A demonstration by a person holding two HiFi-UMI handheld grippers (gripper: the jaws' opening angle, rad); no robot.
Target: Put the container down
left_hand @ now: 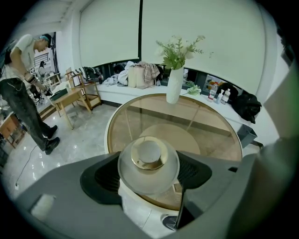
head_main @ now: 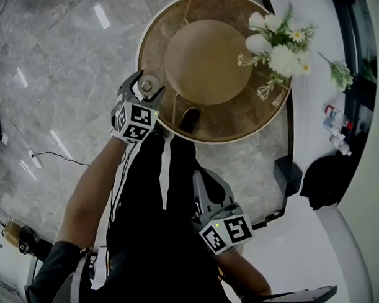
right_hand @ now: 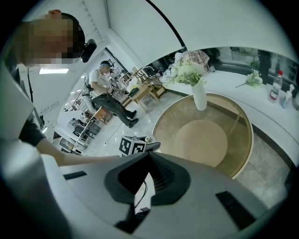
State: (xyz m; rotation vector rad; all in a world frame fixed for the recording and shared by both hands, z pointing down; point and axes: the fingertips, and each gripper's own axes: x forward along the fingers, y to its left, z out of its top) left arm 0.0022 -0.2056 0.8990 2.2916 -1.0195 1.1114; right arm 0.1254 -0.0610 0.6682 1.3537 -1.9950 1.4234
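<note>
Left claw (head_main: pixel 146 87): I held it clamped on the container (left_hand: pixel 148 163) at the desk's (head_main: pixel 256 117) near edge.
Right claw (right_hand: pixel 149 158): clenched, empty, off the desk.

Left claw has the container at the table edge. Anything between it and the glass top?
Nothing visible. The container, held in the left claw, hangs at the table's bare near rim; the vase stands at the far side.

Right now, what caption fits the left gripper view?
Left gripper clamps a gold-necked frosted container at the near edge of the round glass table, flower vase beyond.
</note>
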